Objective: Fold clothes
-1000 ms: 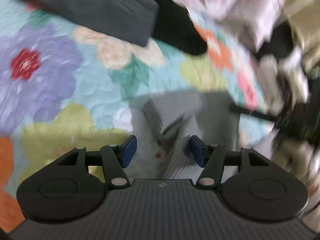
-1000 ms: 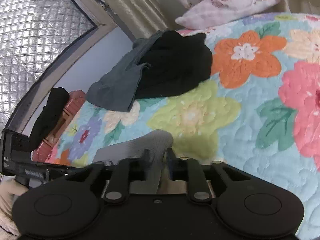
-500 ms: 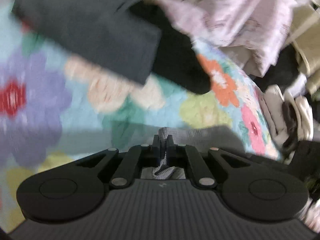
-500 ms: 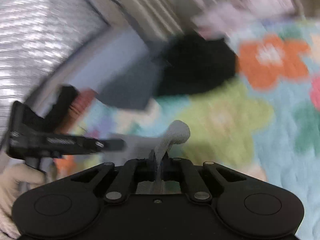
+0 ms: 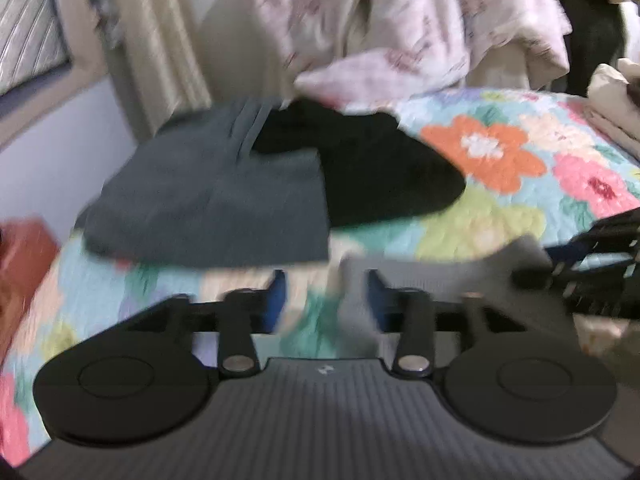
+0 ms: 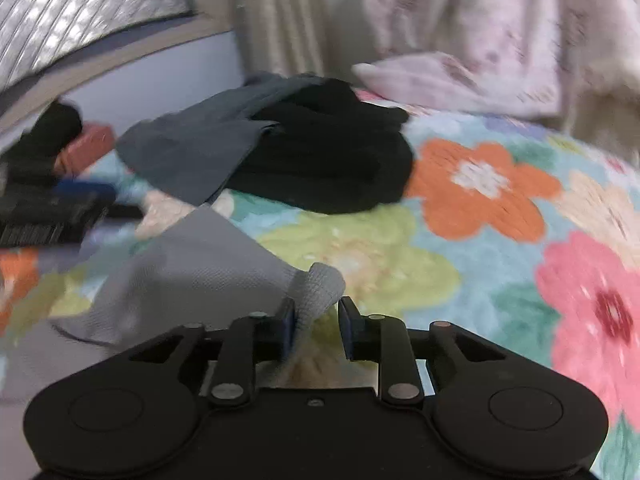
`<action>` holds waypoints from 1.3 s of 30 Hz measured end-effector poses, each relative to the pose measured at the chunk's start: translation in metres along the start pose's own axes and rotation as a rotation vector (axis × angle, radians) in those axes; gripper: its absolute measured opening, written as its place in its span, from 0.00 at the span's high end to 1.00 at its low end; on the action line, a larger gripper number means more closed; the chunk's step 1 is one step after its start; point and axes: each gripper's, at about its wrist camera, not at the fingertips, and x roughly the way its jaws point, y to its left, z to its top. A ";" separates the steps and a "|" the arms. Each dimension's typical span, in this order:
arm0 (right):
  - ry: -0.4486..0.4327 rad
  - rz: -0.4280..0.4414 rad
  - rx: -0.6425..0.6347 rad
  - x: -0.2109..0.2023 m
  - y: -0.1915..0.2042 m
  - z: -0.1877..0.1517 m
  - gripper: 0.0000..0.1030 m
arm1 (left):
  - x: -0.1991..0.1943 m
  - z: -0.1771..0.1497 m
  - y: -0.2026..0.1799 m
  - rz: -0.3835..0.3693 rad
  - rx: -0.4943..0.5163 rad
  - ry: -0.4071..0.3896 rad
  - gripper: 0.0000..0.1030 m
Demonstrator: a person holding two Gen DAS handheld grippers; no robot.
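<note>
Left gripper is sitting with jaws parted, blue pads well apart. A blurred edge of the light grey garment is lying between them, close against the right pad, not pinched. Right gripper is also parted, narrower gap; a ribbed corner of the same grey garment is draping against its left pad, with clear space on the right-pad side.

The grey garment is lying on the floral quilt, spreading left and far from the right gripper. In the left view it is running right toward the other gripper, seen as a dark shape at the right edge. The right view is showing the other gripper at the left edge, with faint markings, too blurred to read.

Farther off, a dark grey garment is overlapping a black garment on the quilt; both views are showing the pair. A pink patterned fabric is hanging beyond them, its print unreadable. A small pale mark on the left gripper body is too small to read.

Only the left view is showing beige folded fabric far right. Only the right view is showing the quilted silver panel far left and a black item on a reddish object; the left view is catching just the reddish edge.
</note>
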 end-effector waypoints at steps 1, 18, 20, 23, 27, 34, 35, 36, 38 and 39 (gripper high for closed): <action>-0.003 0.013 0.030 -0.009 -0.004 -0.001 0.68 | -0.008 -0.008 0.005 0.001 -0.013 0.009 0.51; -0.134 -0.033 -0.116 -0.258 0.042 -0.140 0.41 | -0.243 -0.180 0.082 0.496 0.207 0.155 0.23; -0.187 -0.051 -0.151 -0.285 0.056 -0.147 0.38 | -0.276 -0.180 0.089 0.536 0.233 0.133 0.23; -0.227 0.042 -0.120 -0.317 0.068 -0.153 0.35 | -0.326 -0.181 0.100 0.600 0.292 0.095 0.20; -0.259 0.168 -0.097 -0.353 0.081 -0.162 0.34 | -0.385 -0.177 0.115 0.672 0.403 0.078 0.14; -0.200 0.387 -0.041 -0.404 0.086 -0.170 0.34 | -0.498 -0.156 0.157 0.804 0.512 0.083 0.14; -0.180 0.408 -0.049 -0.408 0.087 -0.173 0.34 | -0.514 -0.149 0.164 0.814 0.502 0.095 0.14; -0.147 0.412 -0.074 -0.409 0.089 -0.177 0.34 | -0.529 -0.141 0.170 0.814 0.492 0.109 0.14; -0.096 0.388 -0.143 -0.409 0.093 -0.189 0.34 | -0.556 -0.122 0.175 0.833 0.542 0.111 0.14; -0.079 0.369 -0.172 -0.408 0.094 -0.196 0.34 | -0.568 -0.116 0.174 0.865 0.602 0.109 0.13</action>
